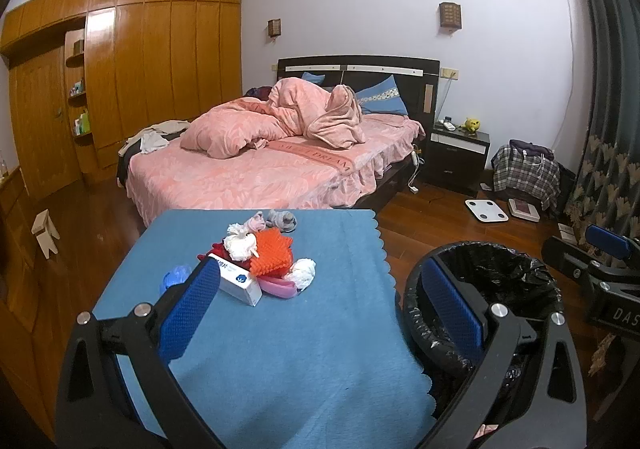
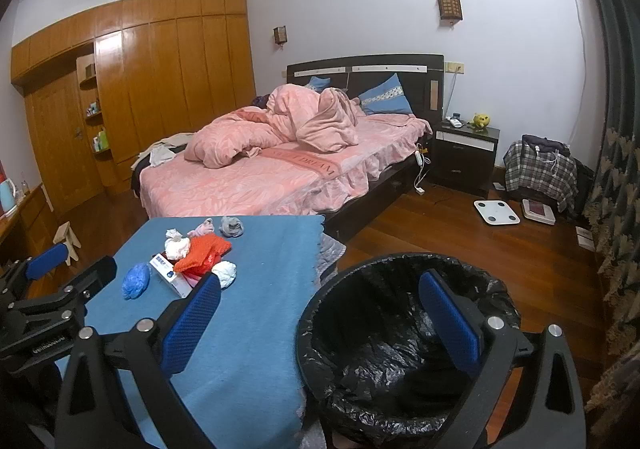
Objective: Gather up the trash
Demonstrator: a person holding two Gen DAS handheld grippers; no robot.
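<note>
Bench [image 1: 260, 349] draped in a blue cloth, standing at the foot of a pink-covered bed [image 1: 256, 173]. Landmark for the entries below: the orange bristly pad [image 1: 272, 252], lying in the far half of the cloth. Against its left side, a white carton with blue print [image 1: 236, 279], lying flat. Behind the carton and touching the pad, a white crumpled tissue wad [image 1: 240, 243]. At the pad's near right corner, a second white wad [image 1: 302, 273], resting on a pink item [image 1: 278, 287] that shows only in part. Well left of the pad, beyond the carton, a blue crumpled plastic piece [image 2: 136, 281]. Beyond the pad, toward the bed, a pale pink scrap [image 1: 256, 220] and a grey scrap [image 1: 282, 220] side by side, apart from the heap. Right of the pad, off the cloth edge on the wood floor, a round bin with a black liner [image 2: 400, 337]; no trash can be made out within. Left tool [image 1: 316, 309]: fingers wide apart, holding nothing, hovering over the near cloth short of the heap. Right tool [image 2: 320, 313]: fingers wide apart, holding nothing, positioned over the bin's rim.
</note>
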